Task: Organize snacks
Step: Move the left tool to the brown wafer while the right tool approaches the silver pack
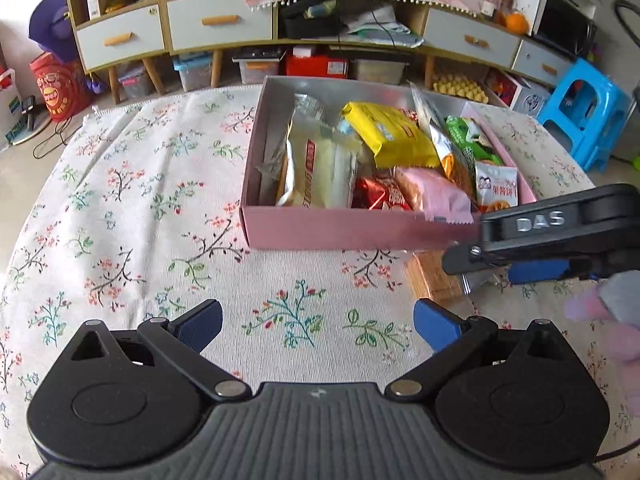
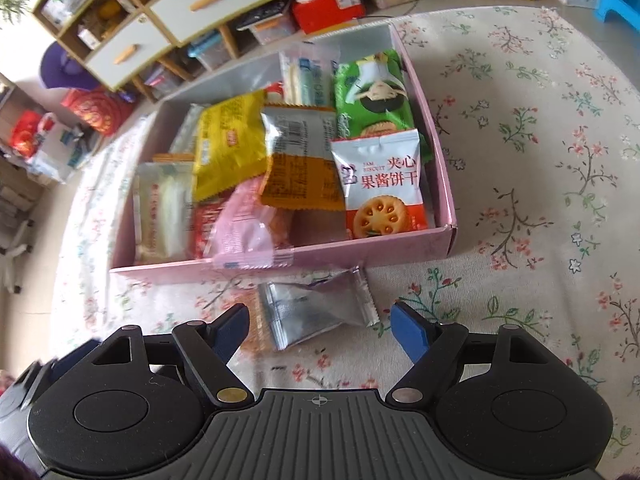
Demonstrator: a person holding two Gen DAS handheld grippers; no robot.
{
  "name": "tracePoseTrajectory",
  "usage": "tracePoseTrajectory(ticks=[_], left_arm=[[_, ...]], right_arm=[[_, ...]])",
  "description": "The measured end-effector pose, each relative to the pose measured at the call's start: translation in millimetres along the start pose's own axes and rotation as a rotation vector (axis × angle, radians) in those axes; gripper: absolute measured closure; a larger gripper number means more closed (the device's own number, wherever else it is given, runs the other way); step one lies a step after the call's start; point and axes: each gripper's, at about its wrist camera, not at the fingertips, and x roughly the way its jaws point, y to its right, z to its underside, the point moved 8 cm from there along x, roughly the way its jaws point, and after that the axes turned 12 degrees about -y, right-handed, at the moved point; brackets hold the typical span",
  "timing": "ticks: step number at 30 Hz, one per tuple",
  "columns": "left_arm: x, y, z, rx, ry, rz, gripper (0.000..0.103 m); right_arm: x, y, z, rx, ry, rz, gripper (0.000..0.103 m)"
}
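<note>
Two hand-held grippers hover over a table covered with a floral cloth (image 1: 132, 216). The left gripper (image 1: 318, 326) is spread wide with nothing between its blue pads, only bare cloth beneath. Ahead of it and slightly to its right sits a pink box (image 1: 340, 230) packed with snack packets: a yellow packet (image 1: 390, 136), a cream wafer pack (image 1: 320, 172), a pink-wrapped cake (image 1: 434, 196) drooping over the near wall, and a green biscuit pack (image 1: 468, 136). The right gripper (image 2: 320, 330) is also unclenched, gripping nothing. Between and just ahead of its pads a silver-wrapped cracker packet (image 2: 316, 312) lies on the cloth, touching neither pad that can be seen. That packet lies close against the near wall of the pink box (image 2: 360, 254). In the left view the right gripper (image 1: 536, 240) crosses in front of the box's near right corner, hiding part of the cracker packet (image 1: 432, 280). Beyond the table stand a cabinet with drawers (image 1: 216, 20) and a blue stool (image 1: 588, 112).
</note>
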Motion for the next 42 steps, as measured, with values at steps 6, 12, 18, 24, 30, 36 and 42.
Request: tracePoseTrajectory(ticks=[6, 12, 18, 24, 30, 36, 42], left_arm=[[3, 2, 6, -0.001, -0.005, 0.009, 0.001], [6, 13, 6, 0.006, 0.000, 0.024, 0.004], [11, 33, 2, 0.013, 0.001, 0.021, 0.009], [21, 52, -5, -0.041, -0.013, 0.055, 0.027], [29, 67, -10, -0.060, -0.009, 0.052, 0.038], [32, 64, -12, -0.031, 0.024, 0.014, 0.056], [26, 55, -8, -0.019, 0.015, 0.065, 0.068]], right_arm=[[-1, 4, -4, 0.014, 0.057, 0.084, 0.027], [-10, 30, -1, 0.029, 0.044, 0.126, 0.033], [-21, 66, 4, 0.032, 0.043, 0.164, 0.033], [-33, 88, 2, 0.046, 0.045, 0.133, 0.033], [-37, 76, -1, -0.166, 0.059, 0.036, 0.031], [-22, 66, 9, -0.404, 0.064, 0.035, 0.032], [-22, 62, 17, -0.491, 0.099, 0.079, 0.045]])
